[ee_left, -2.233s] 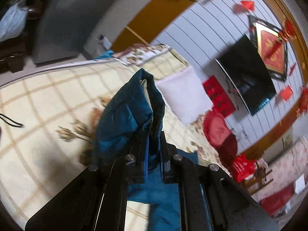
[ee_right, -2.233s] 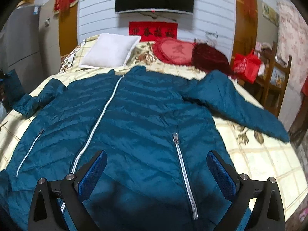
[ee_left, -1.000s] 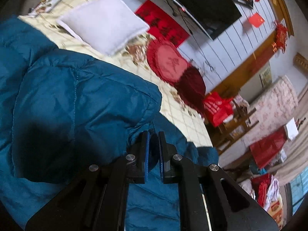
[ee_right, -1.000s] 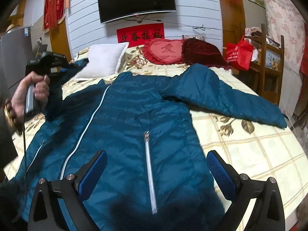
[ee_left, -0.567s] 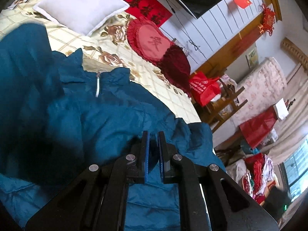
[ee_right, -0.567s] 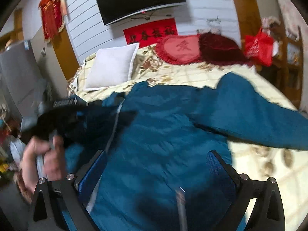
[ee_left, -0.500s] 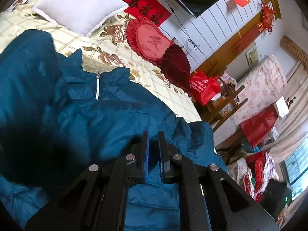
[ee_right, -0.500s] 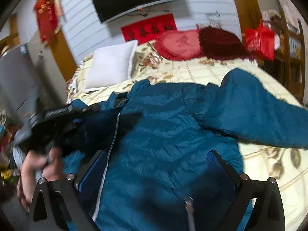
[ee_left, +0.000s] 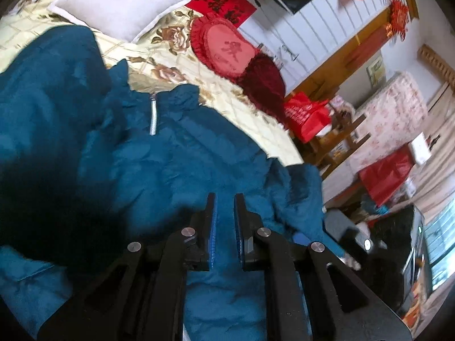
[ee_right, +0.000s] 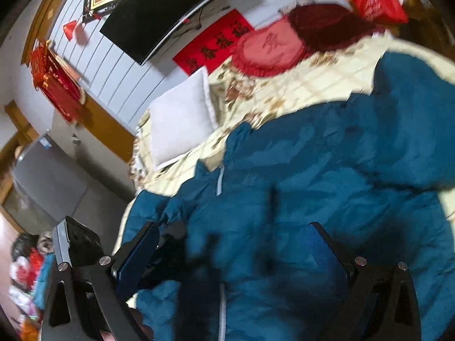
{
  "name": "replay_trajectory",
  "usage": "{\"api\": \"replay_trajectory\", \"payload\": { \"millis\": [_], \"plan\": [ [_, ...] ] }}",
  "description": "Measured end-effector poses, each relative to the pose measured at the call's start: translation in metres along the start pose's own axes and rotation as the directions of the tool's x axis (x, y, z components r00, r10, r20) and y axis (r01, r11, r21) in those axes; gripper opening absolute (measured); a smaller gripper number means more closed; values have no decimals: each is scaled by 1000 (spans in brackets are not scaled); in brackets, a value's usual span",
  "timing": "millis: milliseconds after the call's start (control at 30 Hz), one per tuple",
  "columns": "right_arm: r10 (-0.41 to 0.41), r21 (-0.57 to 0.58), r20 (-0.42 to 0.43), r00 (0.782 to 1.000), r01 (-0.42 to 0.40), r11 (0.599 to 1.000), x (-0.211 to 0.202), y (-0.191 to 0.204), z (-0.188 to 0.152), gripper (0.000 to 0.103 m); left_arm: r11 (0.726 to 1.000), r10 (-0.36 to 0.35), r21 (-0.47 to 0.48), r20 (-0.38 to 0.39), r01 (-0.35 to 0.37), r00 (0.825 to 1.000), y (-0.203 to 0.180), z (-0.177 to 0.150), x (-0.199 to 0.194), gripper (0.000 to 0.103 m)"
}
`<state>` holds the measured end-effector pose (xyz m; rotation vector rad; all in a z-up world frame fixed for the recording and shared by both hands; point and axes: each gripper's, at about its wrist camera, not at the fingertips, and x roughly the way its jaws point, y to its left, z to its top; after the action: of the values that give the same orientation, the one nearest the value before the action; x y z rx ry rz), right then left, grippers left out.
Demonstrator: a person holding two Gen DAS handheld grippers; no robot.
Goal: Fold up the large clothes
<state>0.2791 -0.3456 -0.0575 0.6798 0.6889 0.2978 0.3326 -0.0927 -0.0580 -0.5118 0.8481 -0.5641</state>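
Note:
A large teal padded jacket [ee_left: 170,156] lies front up on the bed, its silver zip closed to the collar. My left gripper [ee_left: 225,221] hangs low over the jacket's chest. Its jaws are nearly together, with teal cloth of the sleeve pinched between the blue pads. That sleeve [ee_left: 48,85] is folded over the jacket's body. In the right wrist view the jacket [ee_right: 327,170] fills the lower half. My right gripper [ee_right: 231,227] is wide open above it and holds nothing. The other sleeve [ee_right: 412,99] lies out to the right. A dark blur low on the left is the left gripper [ee_right: 182,244].
The bed [ee_left: 176,65] has a cream flowered sheet. A white pillow [ee_right: 179,119], a red heart cushion [ee_right: 270,45] and a dark red cushion [ee_left: 264,76] sit at its head under a wall television [ee_right: 165,8]. A red bag [ee_left: 307,116] on wooden furniture stands beside the bed.
My left gripper carried the sleeve across onto the jacket's front and sank lower. My right gripper swung left over the jacket and rolled, staying open.

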Motion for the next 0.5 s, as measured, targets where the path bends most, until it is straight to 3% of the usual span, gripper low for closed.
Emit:
{"api": "replay_trajectory", "payload": {
  "millis": [167,267,333,500],
  "plan": [
    [12,166,-82,997,2,986,36,-29,-8,103,994,88,64,22,-89,996,6,-7,-24,9],
    [34,225,-165,986,4,974,61,-40,-10,100,978,180,95,75,-186,981,9,-11,-50,9],
    [102,264,-178,979,-53,963,74,-46,-10,99,970,217,87,107,-227,970,16,-13,-68,9],
    [118,232,-209,971,-68,970,98,-39,-8,100,950,288,71,171,-304,942,38,-8,-99,9]
  ]
}}
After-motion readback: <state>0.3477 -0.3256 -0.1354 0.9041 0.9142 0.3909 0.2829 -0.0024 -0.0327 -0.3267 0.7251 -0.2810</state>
